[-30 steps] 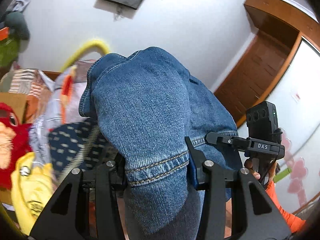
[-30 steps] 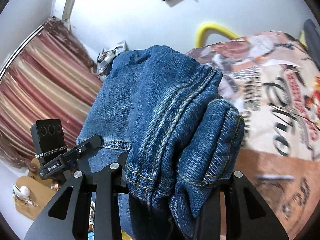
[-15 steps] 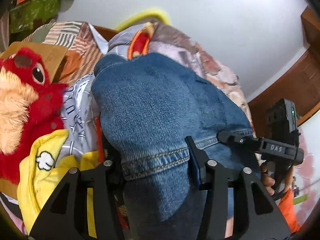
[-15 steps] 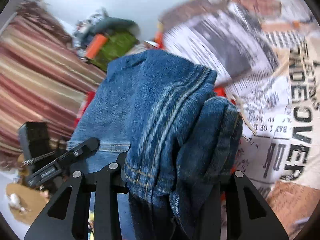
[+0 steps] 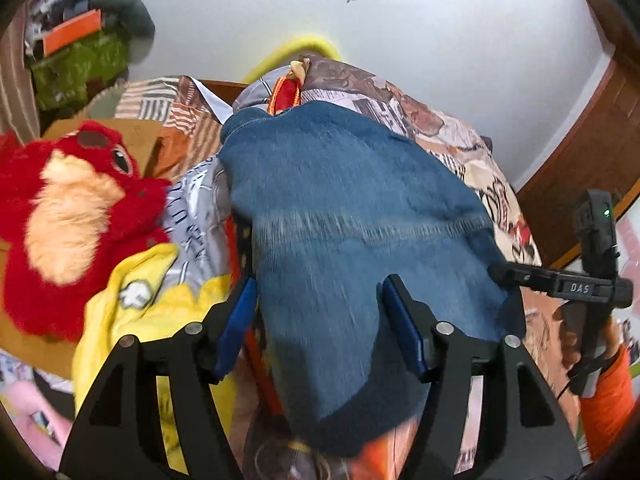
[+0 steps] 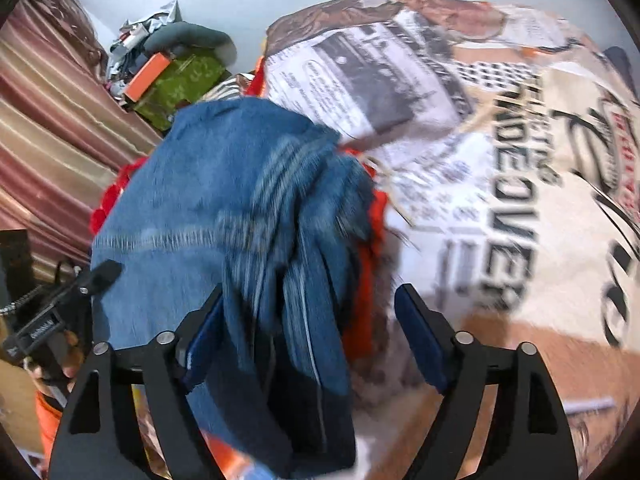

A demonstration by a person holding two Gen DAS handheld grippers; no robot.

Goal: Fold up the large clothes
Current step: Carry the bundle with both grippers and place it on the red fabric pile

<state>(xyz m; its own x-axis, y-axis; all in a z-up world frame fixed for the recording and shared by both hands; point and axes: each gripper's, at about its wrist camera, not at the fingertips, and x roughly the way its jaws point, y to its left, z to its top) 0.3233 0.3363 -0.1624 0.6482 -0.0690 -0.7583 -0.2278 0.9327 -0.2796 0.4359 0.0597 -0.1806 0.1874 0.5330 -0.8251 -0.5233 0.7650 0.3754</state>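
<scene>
Red plush toy beside yellow cloth.

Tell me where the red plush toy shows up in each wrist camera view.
Left wrist view: the red plush toy fills the left side, beside the blue jeans.
Right wrist view: only a red fuzzy edge, probably the toy, peeks out left of the jeans.
Shared landmark: the green box with an orange strip.

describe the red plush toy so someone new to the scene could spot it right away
Start at the bed with the newspaper-print bedspread, seen from the left wrist camera. Left of the blue jeans lying on it, past a yellow garment, sits the red plush toy against brown cardboard. It is the only furry thing there: bright red, with a pale peach belly and one dark round eye.
</scene>
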